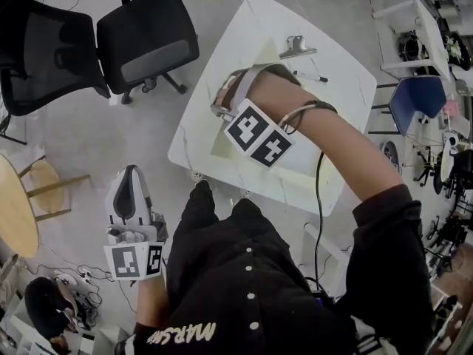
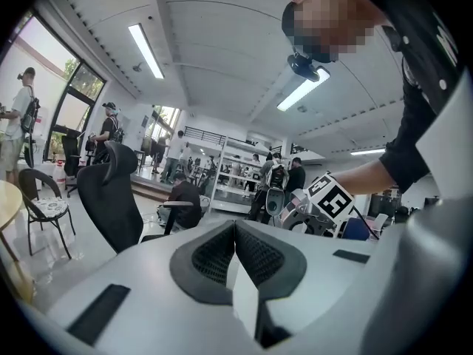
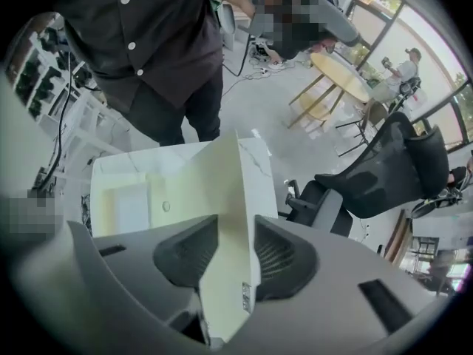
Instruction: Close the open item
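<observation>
A pale yellow folder (image 1: 222,151) lies open on the white table (image 1: 244,21). In the right gripper view its lower leaf (image 3: 133,207) lies flat, with a small round snap on it. Its cover (image 3: 225,191) rises steeply from that leaf. My right gripper (image 1: 224,98) points down over the folder's left part. The cover stands in the gap between the right gripper's (image 3: 235,237) two pads, which are still apart. My left gripper (image 1: 128,174) hangs beside the table's near left corner, over the floor. Its (image 2: 235,228) pads meet at the tips with nothing between them.
A metal binder clip (image 1: 298,46) and a pen (image 1: 310,76) lie on the table beyond the folder. Two black office chairs (image 1: 148,35) stand to the left of the table. A round wooden table (image 1: 15,205) is at the far left. Other people stand further off in the room.
</observation>
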{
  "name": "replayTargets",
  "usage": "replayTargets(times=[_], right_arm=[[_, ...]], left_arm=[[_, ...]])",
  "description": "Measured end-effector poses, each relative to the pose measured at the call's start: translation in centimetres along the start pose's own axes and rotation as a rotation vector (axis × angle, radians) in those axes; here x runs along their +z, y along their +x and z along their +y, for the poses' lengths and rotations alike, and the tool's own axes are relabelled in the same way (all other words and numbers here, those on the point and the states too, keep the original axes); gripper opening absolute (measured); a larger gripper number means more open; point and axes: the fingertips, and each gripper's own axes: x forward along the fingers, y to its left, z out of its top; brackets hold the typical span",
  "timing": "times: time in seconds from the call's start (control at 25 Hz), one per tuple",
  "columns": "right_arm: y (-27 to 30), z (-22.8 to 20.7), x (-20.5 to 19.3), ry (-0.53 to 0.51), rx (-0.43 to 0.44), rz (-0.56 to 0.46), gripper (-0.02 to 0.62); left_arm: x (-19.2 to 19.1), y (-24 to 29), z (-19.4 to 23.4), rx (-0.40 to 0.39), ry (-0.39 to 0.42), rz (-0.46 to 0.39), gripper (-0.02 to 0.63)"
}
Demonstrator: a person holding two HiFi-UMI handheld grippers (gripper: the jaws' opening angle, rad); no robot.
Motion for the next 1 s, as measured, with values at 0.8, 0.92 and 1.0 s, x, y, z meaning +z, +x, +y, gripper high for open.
replayTargets(times=[0.8, 0.92, 1.0], right_arm=[[-7.5, 12.4, -1.2, 0.030, -0.203, 0.021, 0.035], [-8.1, 13.5, -0.6, 0.082, -0.395, -0.031, 0.034], [-7.9, 16.1, -0.8, 0.086, -0.416, -0.028, 0.034]], left_arm=[[0.6, 4.3, -9.4, -0.259, 0.038, 0.024, 0.018], [0.3, 4.6, -12.4, -0.316, 0.056, 0.030, 0.018], [0.0, 4.6, -14.3, -0.343, 0.065, 0.035, 0.018]])
